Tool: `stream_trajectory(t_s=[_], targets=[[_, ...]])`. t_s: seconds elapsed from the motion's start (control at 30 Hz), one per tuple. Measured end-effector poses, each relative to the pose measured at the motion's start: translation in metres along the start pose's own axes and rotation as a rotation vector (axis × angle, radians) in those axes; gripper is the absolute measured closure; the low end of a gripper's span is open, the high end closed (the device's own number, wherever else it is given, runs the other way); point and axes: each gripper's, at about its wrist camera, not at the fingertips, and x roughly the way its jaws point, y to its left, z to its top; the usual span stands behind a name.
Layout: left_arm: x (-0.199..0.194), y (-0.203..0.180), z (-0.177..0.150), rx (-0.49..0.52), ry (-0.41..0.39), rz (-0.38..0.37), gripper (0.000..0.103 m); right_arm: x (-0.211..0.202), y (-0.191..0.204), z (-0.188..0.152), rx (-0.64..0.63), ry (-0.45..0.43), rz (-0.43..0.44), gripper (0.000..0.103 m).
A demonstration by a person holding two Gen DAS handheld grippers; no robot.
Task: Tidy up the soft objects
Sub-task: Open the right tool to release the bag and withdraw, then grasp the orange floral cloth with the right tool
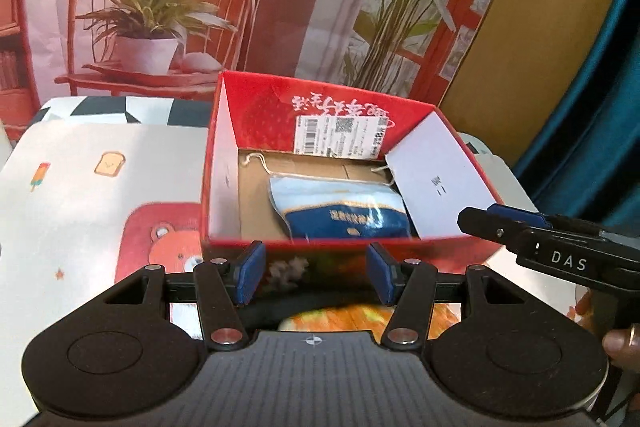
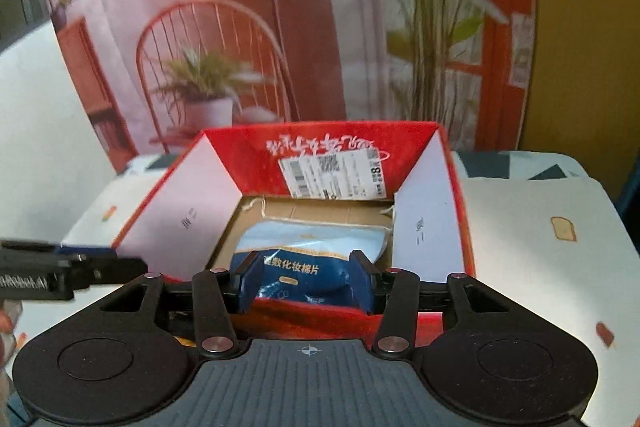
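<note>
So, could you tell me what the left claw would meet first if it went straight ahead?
Probably the near wall of the red box: the open left claw points at it, below the rim, though depth is unclear.

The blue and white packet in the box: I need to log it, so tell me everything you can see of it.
The blue and white packet is a soft, glossy plastic pouch, pale blue above and dark blue below, with Chinese lettering. It lies flat on the brown cardboard floor of the open red box, toward the near wall. Nothing grips it: both the left gripper and the right gripper are open, outside the box.
</note>
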Motion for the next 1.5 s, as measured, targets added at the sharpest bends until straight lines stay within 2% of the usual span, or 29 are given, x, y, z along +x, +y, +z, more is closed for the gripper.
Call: stream_trajectory(t_s=[0.1, 0.2, 0.63, 0.83, 0.97, 1.1, 1.23, 1.5], targets=[[-0.003, -0.003, -0.012, -0.022, -0.007, -0.006, 0.045, -0.012, -0.002, -0.014, 0.016, -0.023, 0.004, 0.057], [-0.001, -0.006, -0.023, -0.021, -0.006, 0.017, 0.045, -0.018, -0.004, -0.032, 0.026, -0.009, 0.007, 0.053], [0.019, 0.008, -0.063, -0.070, 0.099, 0.027, 0.045, -0.001, -0.016, -0.102, 0.100, 0.144, 0.018, 0.053], [0.025, 0.010, -0.080, -0.083, 0.133, 0.020, 0.045, 0.007, -0.020, -0.114, 0.113, 0.165, 0.031, 0.051], [0.024, 0.008, -0.088, -0.064, 0.116, 0.024, 0.045, 0.008, -0.020, -0.116, 0.110, 0.170, 0.028, 0.047], [0.026, 0.007, -0.090, -0.053, 0.111, 0.027, 0.045, 0.009, -0.024, -0.116, 0.132, 0.170, 0.012, 0.040], [0.027, 0.009, -0.092, -0.055, 0.102, 0.020, 0.044, 0.012, -0.036, -0.121, 0.197, 0.174, 0.037, 0.040], [0.027, 0.014, -0.094, -0.083, 0.101, 0.001, 0.045, 0.021, -0.043, -0.121, 0.232, 0.162, 0.066, 0.041]])
